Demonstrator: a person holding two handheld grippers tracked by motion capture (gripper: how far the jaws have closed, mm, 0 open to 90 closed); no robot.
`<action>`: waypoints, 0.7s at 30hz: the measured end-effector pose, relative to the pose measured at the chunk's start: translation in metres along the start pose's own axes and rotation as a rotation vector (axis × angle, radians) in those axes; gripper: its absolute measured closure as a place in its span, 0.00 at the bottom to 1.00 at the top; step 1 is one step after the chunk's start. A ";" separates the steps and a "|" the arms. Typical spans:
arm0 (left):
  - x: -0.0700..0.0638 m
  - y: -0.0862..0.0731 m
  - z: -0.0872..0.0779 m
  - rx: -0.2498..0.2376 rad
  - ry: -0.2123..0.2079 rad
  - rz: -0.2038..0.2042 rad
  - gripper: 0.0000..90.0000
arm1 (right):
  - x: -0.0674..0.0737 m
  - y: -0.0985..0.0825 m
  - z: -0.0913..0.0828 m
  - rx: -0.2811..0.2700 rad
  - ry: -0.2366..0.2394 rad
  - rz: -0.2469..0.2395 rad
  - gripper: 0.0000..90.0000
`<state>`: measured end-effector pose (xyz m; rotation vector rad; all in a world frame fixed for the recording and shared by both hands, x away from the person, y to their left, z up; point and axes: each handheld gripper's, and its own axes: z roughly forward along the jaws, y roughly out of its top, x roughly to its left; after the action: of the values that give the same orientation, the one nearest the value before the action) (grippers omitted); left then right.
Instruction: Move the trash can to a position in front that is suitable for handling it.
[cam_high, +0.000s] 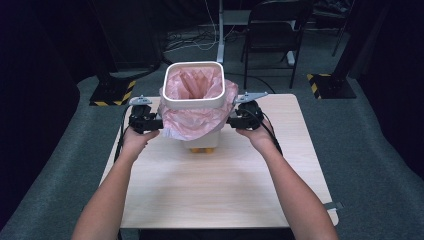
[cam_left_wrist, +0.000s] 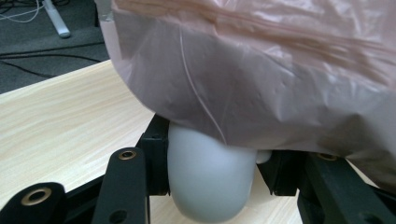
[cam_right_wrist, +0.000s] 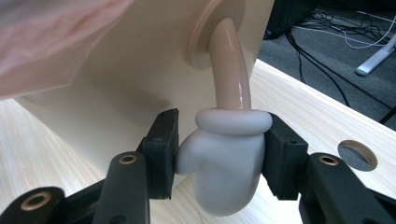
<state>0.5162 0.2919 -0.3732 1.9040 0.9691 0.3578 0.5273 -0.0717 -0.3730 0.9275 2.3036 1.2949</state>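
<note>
Bin (cam_high: 193, 95), cream-coloured with a white square rim, stands toward the far middle of the wooden surface (cam_high: 225, 185), between my two hands. A pink bag (cam_high: 197, 120) lines it and hangs crumpled over the rim and down its sides. From each side of the bin a curved arm ends in a white mitten-shaped hand. My left gripper (cam_high: 159, 122) is clamped on the left mitten (cam_left_wrist: 210, 182); in the left gripper view the black pads press both its sides, with the pink bag drooping just above it. My right gripper (cam_high: 231, 120) is clamped on the right mitten (cam_right_wrist: 226, 163); in the right gripper view the pads squeeze it below its rolled cuff, and the tan arm (cam_right_wrist: 229, 65) curves up from it into a round socket in the bin's wall.
</note>
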 end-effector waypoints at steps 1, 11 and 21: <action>0.000 0.000 0.000 -0.002 0.000 0.001 0.59 | 0.000 0.000 0.000 0.001 -0.003 -0.003 0.57; -0.001 0.000 -0.002 -0.003 -0.015 0.000 0.59 | -0.001 0.000 -0.001 0.004 0.016 0.030 0.58; -0.006 0.001 -0.007 -0.009 -0.031 0.023 0.60 | 0.001 -0.001 -0.005 0.012 0.028 0.021 0.58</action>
<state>0.5093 0.2916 -0.3677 1.9090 0.9241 0.3447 0.5230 -0.0747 -0.3710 0.9452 2.3312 1.3123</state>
